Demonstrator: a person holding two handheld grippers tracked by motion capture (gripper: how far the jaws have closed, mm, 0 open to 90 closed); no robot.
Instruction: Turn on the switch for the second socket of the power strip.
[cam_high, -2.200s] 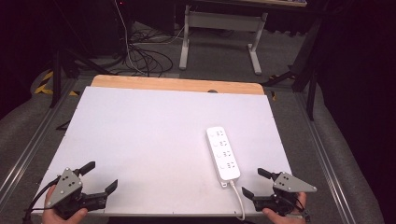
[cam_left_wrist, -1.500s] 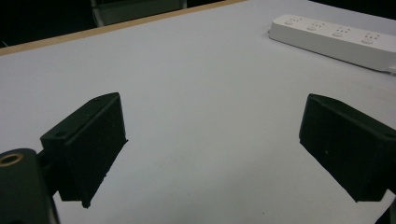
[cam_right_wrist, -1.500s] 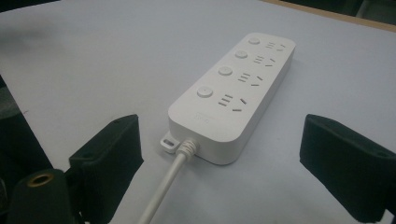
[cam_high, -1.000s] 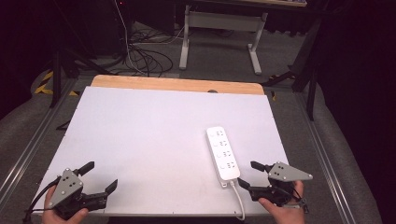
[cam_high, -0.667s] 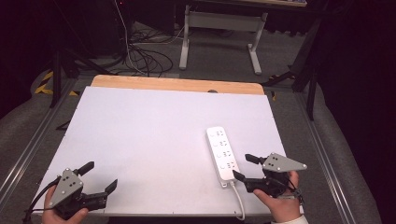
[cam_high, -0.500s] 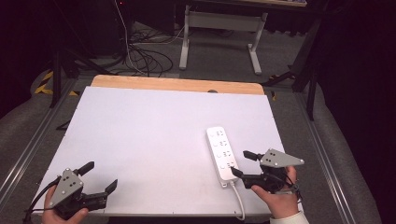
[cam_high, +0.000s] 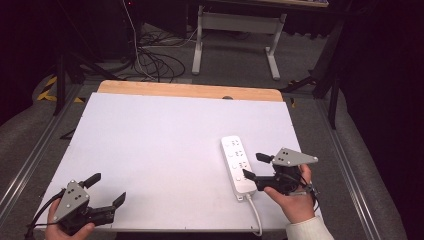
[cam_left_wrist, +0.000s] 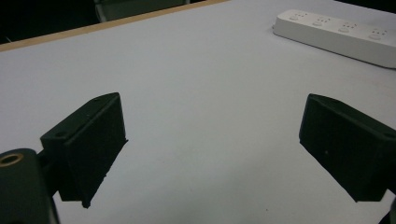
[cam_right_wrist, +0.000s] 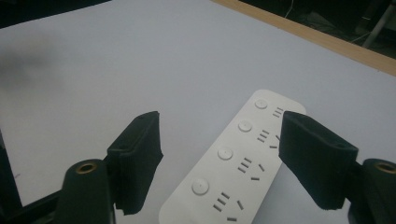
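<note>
Moving in from the table's near right corner, the right gripper (cam_high: 252, 167) now hovers over the white power strip (cam_high: 238, 166), jaws apart astride its near end, not yet gripping. Left gripper (cam_high: 106, 191) rests spread at the near left corner, so a grasp looks imminent.

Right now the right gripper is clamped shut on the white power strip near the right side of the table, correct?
Not quite. The right gripper is open, its jaws standing either side of the white power strip without pressing it, as the right gripper view shows. The strip does lie near the right side of the table.
</note>
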